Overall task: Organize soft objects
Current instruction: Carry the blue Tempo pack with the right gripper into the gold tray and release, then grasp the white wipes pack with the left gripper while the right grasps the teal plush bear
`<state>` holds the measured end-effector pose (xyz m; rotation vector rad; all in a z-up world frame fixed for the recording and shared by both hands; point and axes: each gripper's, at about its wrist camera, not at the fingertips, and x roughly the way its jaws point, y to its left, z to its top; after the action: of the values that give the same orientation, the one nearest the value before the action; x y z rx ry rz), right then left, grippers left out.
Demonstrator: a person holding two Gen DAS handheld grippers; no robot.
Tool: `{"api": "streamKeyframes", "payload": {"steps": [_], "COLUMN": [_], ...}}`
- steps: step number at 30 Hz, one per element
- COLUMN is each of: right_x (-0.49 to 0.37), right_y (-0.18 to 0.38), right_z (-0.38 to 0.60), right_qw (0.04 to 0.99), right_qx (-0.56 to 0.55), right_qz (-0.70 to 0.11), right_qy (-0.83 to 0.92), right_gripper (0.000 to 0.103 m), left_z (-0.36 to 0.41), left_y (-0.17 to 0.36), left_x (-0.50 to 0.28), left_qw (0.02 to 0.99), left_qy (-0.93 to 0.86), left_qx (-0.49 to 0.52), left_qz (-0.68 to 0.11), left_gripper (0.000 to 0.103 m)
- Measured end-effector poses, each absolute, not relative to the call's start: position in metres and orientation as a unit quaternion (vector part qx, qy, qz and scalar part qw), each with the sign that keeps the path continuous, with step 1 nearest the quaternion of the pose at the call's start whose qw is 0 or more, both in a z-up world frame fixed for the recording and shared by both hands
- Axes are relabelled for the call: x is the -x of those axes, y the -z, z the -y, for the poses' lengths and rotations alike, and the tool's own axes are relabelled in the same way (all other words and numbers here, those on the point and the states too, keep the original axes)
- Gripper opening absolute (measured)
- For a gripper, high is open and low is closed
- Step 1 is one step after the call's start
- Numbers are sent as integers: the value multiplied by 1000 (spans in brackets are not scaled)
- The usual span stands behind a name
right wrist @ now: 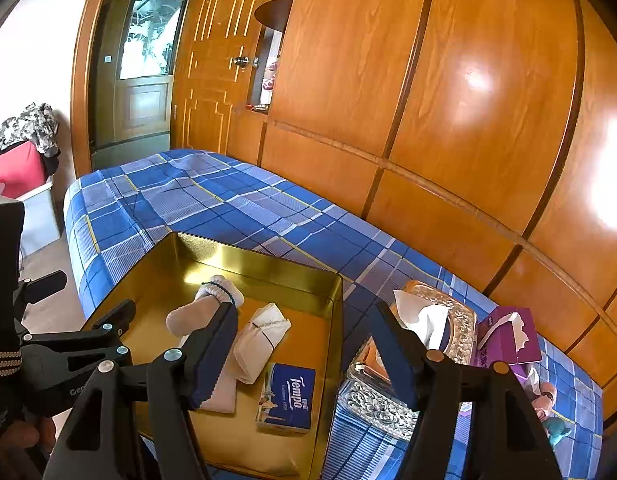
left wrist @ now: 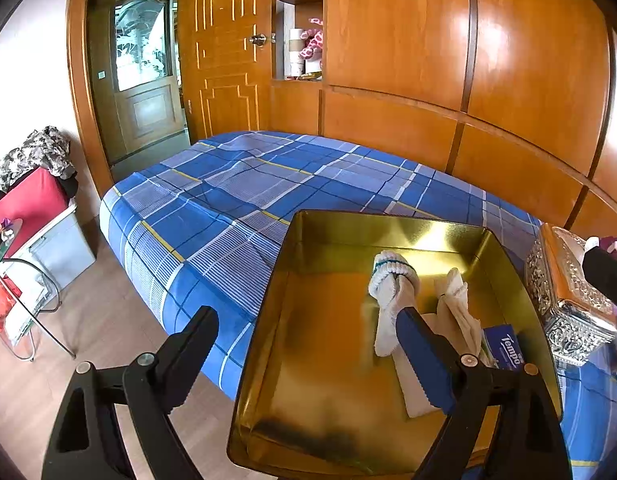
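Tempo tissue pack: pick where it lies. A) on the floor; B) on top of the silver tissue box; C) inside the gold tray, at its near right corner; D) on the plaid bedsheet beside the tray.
C: the blue Tempo tissue pack lies on the floor of the gold tray, near the rolled white cloths, with the silver tissue box outside the tray.

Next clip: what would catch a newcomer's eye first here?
The shiny gold tray on the blue plaid bed, holding rolled white socks and a blue Tempo tissue pack. Right of it stands an ornate silver tissue box, with glossy wooden wardrobe panels behind.
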<state>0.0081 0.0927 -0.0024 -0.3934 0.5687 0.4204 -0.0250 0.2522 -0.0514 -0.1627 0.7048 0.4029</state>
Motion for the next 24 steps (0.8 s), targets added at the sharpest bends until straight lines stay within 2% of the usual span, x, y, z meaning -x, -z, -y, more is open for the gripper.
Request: {"api": "streamKeyframes", "payload": {"steps": [10,18,24], "right_x": [-13,-37,-62], "right_y": [-4,-22,-21], "right_z": [-64,38,135], "right_qw": [931,959,961], "right_qx": [178,124,81], "right_qz": [-261,-239,-263], "right_qy": [-183,-86,17], "right_gripper": [69,69,69], "left_z": [-233,-173,-118], "left_y": [38,18,10], "left_x": [28,24,21], "left_qw": [929,945,945], "left_qy": [-157,-35,49], "left_qx": [57,17,-29], "left_qz": [-331,-324,-323], "left_gripper": [91,91,91]}}
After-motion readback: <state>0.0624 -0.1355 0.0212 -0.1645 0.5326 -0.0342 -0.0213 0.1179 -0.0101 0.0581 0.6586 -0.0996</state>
